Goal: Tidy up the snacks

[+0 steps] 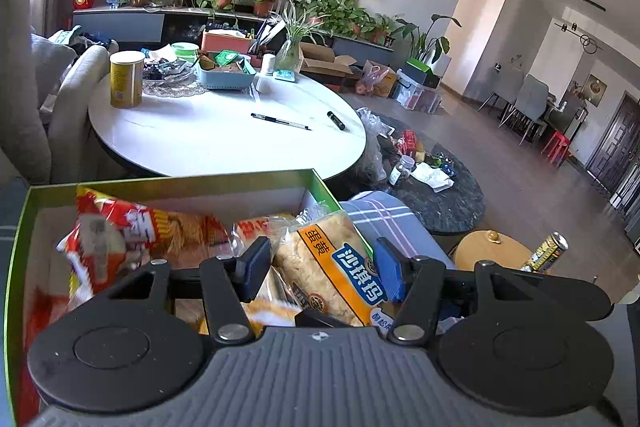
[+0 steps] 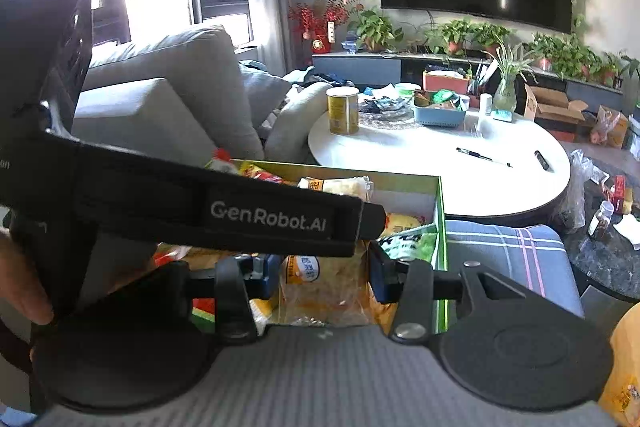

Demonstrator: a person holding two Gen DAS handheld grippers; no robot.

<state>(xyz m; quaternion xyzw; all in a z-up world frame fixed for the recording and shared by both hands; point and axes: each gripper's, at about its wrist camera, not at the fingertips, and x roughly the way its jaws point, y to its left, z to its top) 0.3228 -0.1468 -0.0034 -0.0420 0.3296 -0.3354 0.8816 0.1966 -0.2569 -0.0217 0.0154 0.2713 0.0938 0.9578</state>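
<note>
Sachima pack (image 1: 332, 267) between left fingers (image 1: 254, 261) (touching)

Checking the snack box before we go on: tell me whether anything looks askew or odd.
The sachima packet stands tilted against the green box's right wall, poking above the rim, between the left gripper's jaws. A black strap crosses the right wrist view, hiding part of the box.

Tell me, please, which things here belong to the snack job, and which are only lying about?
Belong to the job:
- green box
- egg-yolk cake pack, between the left claw fingers
- red snack bag
- clear pastry pack, between the right claw fingers

Only lying about:
- yellow can
- pen
- blue basket
</note>
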